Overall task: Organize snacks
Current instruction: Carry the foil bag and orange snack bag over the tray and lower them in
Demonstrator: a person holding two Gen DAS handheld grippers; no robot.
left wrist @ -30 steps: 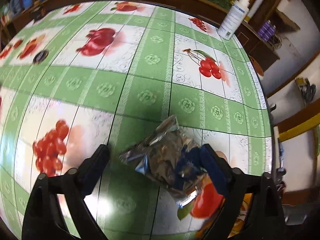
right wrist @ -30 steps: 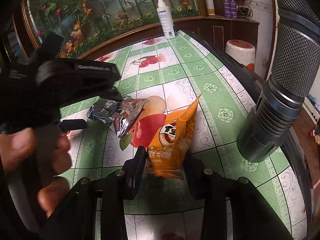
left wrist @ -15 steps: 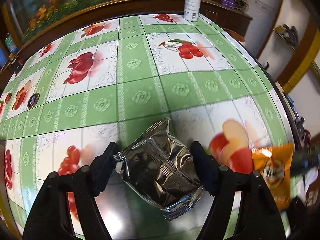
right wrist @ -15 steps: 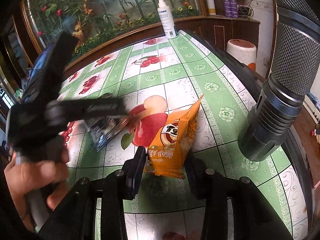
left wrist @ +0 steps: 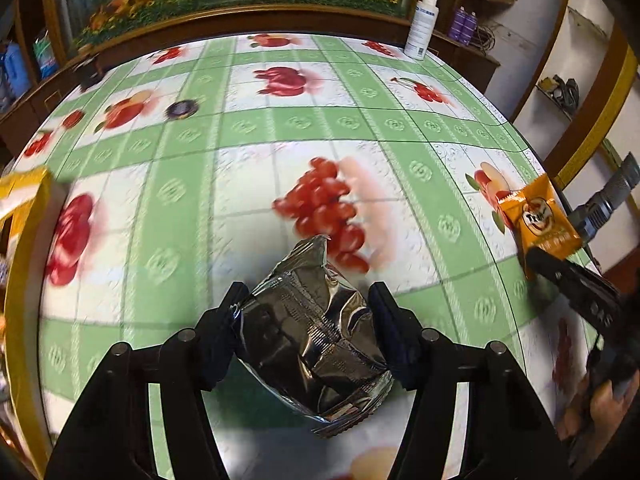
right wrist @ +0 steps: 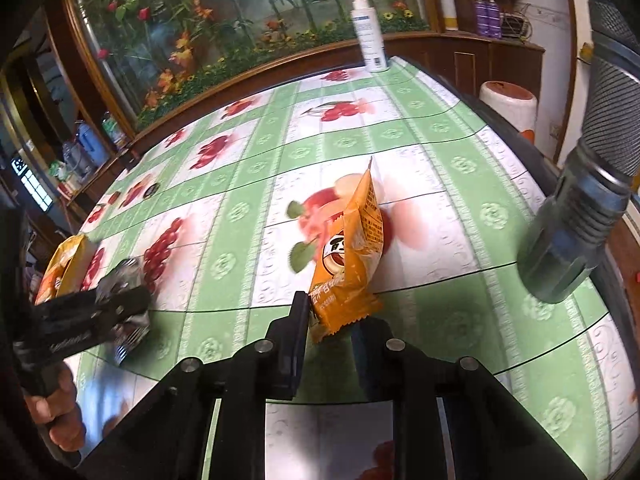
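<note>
A crumpled silver foil snack packet [left wrist: 312, 340] sits between the fingers of my left gripper [left wrist: 308, 300]. Its jaws are closing and both pads press the packet's sides, holding it just above the tablecloth. From the right wrist view, the same silver packet [right wrist: 128, 276] is at the far left in a hand-held gripper. An orange snack packet [right wrist: 348, 260] stands tilted with its lower end between the fingers of my right gripper [right wrist: 332, 316]. These jaws are closing too and pinch the packet. In the left wrist view the orange packet [left wrist: 536, 216] appears at the right table edge.
The table [left wrist: 280, 128] has a green-and-white fruit-print cloth. A white spray bottle [right wrist: 370, 36] stands at the far corner. A dark metal torch [right wrist: 580, 240] hangs near the right edge. A yellow snack box [left wrist: 24, 200] is at the left edge, and a small dark round object [left wrist: 182, 109] lies farther back.
My left gripper closed on the silver packet and carried it left across the table, away from the orange packet. My right gripper narrowed on the orange packet, which now stands more upright.
</note>
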